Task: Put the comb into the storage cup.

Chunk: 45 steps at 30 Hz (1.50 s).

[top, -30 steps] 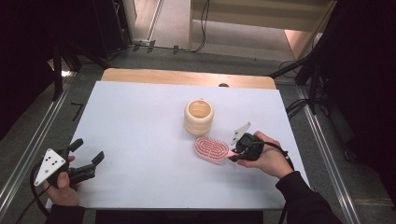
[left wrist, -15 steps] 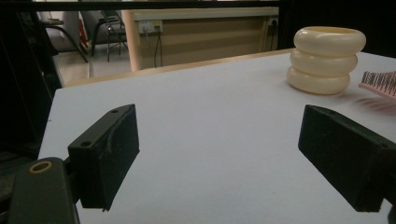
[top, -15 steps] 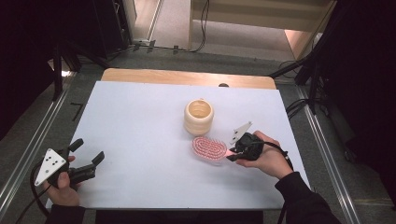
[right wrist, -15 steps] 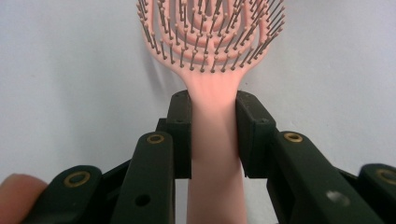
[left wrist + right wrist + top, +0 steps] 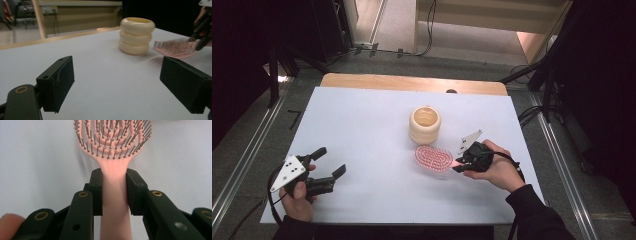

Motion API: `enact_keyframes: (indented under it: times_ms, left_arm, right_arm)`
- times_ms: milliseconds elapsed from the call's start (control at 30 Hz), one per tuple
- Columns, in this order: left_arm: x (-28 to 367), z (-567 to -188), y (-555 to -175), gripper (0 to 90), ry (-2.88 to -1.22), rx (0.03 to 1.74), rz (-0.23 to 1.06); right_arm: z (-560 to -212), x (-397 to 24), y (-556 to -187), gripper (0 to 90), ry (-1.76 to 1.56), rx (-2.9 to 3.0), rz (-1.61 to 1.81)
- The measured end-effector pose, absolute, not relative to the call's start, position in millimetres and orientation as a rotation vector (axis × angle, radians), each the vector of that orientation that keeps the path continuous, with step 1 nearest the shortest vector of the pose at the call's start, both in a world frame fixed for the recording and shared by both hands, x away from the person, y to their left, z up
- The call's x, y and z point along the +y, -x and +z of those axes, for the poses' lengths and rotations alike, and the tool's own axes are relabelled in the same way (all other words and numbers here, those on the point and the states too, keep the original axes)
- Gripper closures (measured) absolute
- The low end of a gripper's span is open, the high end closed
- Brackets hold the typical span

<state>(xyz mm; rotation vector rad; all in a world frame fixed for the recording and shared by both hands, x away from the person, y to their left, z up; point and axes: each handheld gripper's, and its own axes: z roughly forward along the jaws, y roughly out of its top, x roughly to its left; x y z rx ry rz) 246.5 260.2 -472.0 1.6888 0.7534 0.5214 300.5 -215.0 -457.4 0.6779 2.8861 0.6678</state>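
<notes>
In the high view the left tongs (image 5: 328, 165) sit a little farther in over the table (image 5: 362, 120) than a second ago, jaws wide apart with nothing between them; the right tongs (image 5: 460, 163) and the brush (image 5: 434, 158) lie as they did, and the cup (image 5: 424, 124) has not shifted. The brush head lies just left of the right tongs' tips, bristles up, and the cup stands just beyond it, close but apart. No writing or brand can be read on anything here. In the left gripper view the two black pads stand open over bare white table; the cup (image 5: 136, 35), a stack of three cream rings, is well ahead between them, and the brush (image 5: 176, 47) is ahead right, held off the table. In the right gripper view the right tongs (image 5: 114, 192) are clamped on the brush (image 5: 114, 147) handle, both pads pressing its sides, the head fanning out just past the tips.
</notes>
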Motion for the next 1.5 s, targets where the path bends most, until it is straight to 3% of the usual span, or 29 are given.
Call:
enact_keyframes:
  times_ms: [700, 1133, 1500]
  left_arm:
    - [163.6, -477.1, -277.1, 13.0, -1.744, 0.745, 0.175]
    - [129.6, -484.9, -290.7, 15.8, -1.74, 0.819, -0.098]
    - [116.3, -492.9, -295.9, 21.9, -1.71, 0.89, -0.221]
  right_arm:
    - [-445.1, -201.9, -294.5, 67.7, -0.583, 2.874, 0.765]
    - [-442.1, -195.9, -292.1, 67.7, -0.551, 2.863, 0.794]
    - [-440.2, -193.1, -288.4, 67.7, -0.52, 2.85, 0.807]
